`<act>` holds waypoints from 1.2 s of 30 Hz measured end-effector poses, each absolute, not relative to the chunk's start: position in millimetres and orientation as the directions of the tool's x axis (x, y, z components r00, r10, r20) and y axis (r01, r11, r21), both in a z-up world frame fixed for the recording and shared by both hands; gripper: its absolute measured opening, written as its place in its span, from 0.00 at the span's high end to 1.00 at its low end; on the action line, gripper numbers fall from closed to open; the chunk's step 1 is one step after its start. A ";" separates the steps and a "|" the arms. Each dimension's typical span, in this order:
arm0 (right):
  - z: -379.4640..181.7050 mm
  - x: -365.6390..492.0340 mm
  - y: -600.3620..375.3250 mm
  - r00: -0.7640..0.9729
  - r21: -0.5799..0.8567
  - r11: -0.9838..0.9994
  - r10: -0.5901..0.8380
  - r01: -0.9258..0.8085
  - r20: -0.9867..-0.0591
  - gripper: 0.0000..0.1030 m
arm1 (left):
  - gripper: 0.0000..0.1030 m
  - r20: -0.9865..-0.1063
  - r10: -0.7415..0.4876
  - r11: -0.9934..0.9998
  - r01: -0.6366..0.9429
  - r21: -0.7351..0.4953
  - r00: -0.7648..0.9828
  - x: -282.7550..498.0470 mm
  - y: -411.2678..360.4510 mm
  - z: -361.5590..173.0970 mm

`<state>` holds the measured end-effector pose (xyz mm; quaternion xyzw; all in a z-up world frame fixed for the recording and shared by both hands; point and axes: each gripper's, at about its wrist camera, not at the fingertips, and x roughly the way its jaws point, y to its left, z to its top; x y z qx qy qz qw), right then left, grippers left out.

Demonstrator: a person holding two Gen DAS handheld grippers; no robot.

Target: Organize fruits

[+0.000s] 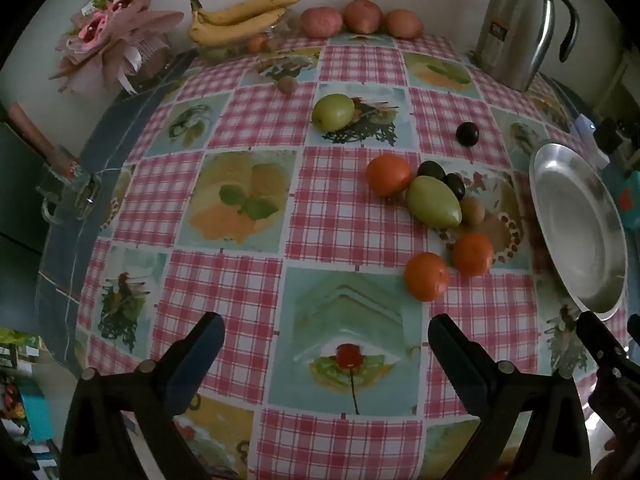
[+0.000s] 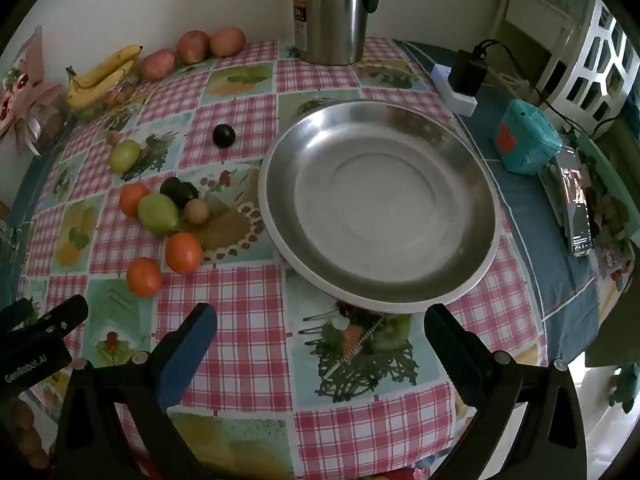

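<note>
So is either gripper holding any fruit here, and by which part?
Nothing is held: left gripper and right gripper are both open and empty above the tablecloth.

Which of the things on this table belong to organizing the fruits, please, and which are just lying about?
For the job:
- three round orange tangerines
- two green oval fruits
- three dark round plums
- small brown round fruit
- empty round steel plate

Just lying about:
- steel thermos jug
- pink paper bouquet
- clear glass mug
- teal plastic tub
- black phone
</note>
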<state>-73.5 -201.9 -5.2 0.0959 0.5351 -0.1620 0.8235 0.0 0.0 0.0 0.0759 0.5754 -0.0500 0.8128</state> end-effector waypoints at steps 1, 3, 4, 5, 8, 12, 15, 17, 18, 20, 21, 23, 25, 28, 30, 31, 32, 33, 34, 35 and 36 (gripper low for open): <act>-5.2 -73.5 -201.9 0.378 -0.011 0.929 -0.161 0.369 -0.912 0.00 | 0.00 -0.943 0.006 0.984 0.167 0.065 0.332 0.1 0.2 0.0; -5.5 -73.4 -201.8 0.376 -0.013 0.929 -0.162 0.370 -0.912 0.00 | 0.00 -0.944 0.008 0.985 0.162 0.065 0.330 0.4 1.0 -0.3; -5.7 -73.3 -201.8 0.374 -0.014 0.929 -0.163 0.370 -0.913 0.00 | 0.00 -0.944 0.008 0.985 0.160 0.065 0.330 0.4 1.4 -0.4; -5.9 -73.2 -201.7 0.373 -0.015 0.929 -0.163 0.370 -0.914 0.00 | 0.00 -0.944 0.009 0.985 0.159 0.064 0.329 -0.4 -2.5 -1.8; -6.4 -72.9 -201.5 0.372 -0.014 0.929 -0.162 0.370 -0.914 0.00 | 0.00 -0.945 0.006 0.985 0.160 0.061 0.326 0.3 -1.8 -2.4; -7.2 -73.0 -201.5 0.371 -0.013 0.929 -0.161 0.370 -0.914 0.00 | 0.00 -0.946 0.008 0.985 0.158 0.063 0.324 0.4 -1.8 -2.3; -8.0 -73.0 -201.5 0.370 -0.013 0.929 -0.160 0.370 -0.915 0.00 | 0.00 -0.947 0.010 0.986 0.157 0.063 0.322 0.4 -2.0 -4.2; -8.3 -73.0 -201.5 0.370 -0.012 0.929 -0.159 0.370 -0.915 0.00 | 0.00 -0.948 0.009 0.985 0.161 0.064 0.319 0.6 -1.5 -4.4; -8.5 -73.1 -201.4 0.370 -0.012 0.929 -0.159 0.370 -0.915 0.00 | 0.00 -0.948 0.009 0.985 0.162 0.064 0.319 0.5 -1.5 -4.6; -8.9 -73.0 -201.5 0.370 -0.011 0.929 -0.158 0.370 -0.916 0.00 | 0.00 -0.948 0.009 0.985 0.162 0.064 0.320 0.6 -1.4 -4.6; -9.0 -73.1 -201.5 0.369 -0.011 0.929 -0.158 0.370 -0.916 0.00 | 0.00 -0.948 0.009 0.985 0.161 0.064 0.319 0.6 -1.4 -4.5; -9.2 -73.1 -201.5 0.369 -0.010 0.929 -0.157 0.370 -0.916 0.00 | 0.00 -0.948 0.010 0.985 0.161 0.064 0.319 0.7 -1.5 -4.5; -9.4 -73.1 -201.5 0.369 -0.010 0.929 -0.157 0.370 -0.916 0.00 | 0.00 -0.948 0.010 0.985 0.160 0.064 0.319 0.7 -1.6 -5.0; -9.7 -73.1 -201.5 0.368 -0.009 0.929 -0.156 0.370 -0.917 0.00 | 0.00 -0.948 0.009 0.985 0.163 0.065 0.319 0.7 -1.2 -4.3; -9.8 -73.2 -201.5 0.368 -0.009 0.929 -0.155 0.370 -0.917 0.00 | 0.00 -0.948 0.010 0.985 0.162 0.065 0.319 0.7 -1.2 -4.3; -9.9 -73.2 -201.6 0.368 -0.009 0.929 -0.155 0.370 -0.917 0.00 | 0.00 -0.948 0.010 0.985 0.163 0.065 0.319 0.7 -1.1 -4.3; -9.9 -73.2 -201.6 0.368 -0.008 0.929 -0.155 0.370 -0.917 0.00 | 0.00 -0.948 0.010 0.985 0.163 0.065 0.319 0.7 -1.1 -4.3; -10.0 -73.3 -201.5 0.368 -0.008 0.929 -0.155 0.370 -0.917 0.00 | 0.00 -0.948 0.010 0.985 0.163 0.065 0.319 0.7 -1.2 -4.5; -10.0 -73.3 -201.7 0.368 -0.008 0.929 -0.154 0.370 -0.917 0.00 | 0.00 -0.948 0.009 0.984 0.163 0.065 0.319 0.7 -1.0 -4.3; -10.1 -73.3 -201.8 0.368 -0.008 0.929 -0.154 0.370 -0.917 0.00 | 0.00 -0.948 0.010 0.985 0.163 0.065 0.319 0.7 -1.1 -4.4; -10.1 -73.3 -201.8 0.368 -0.007 0.929 -0.154 0.370 -0.917 0.00 | 0.00 -0.948 0.010 0.985 0.163 0.065 0.319 0.7 -1.1 -4.6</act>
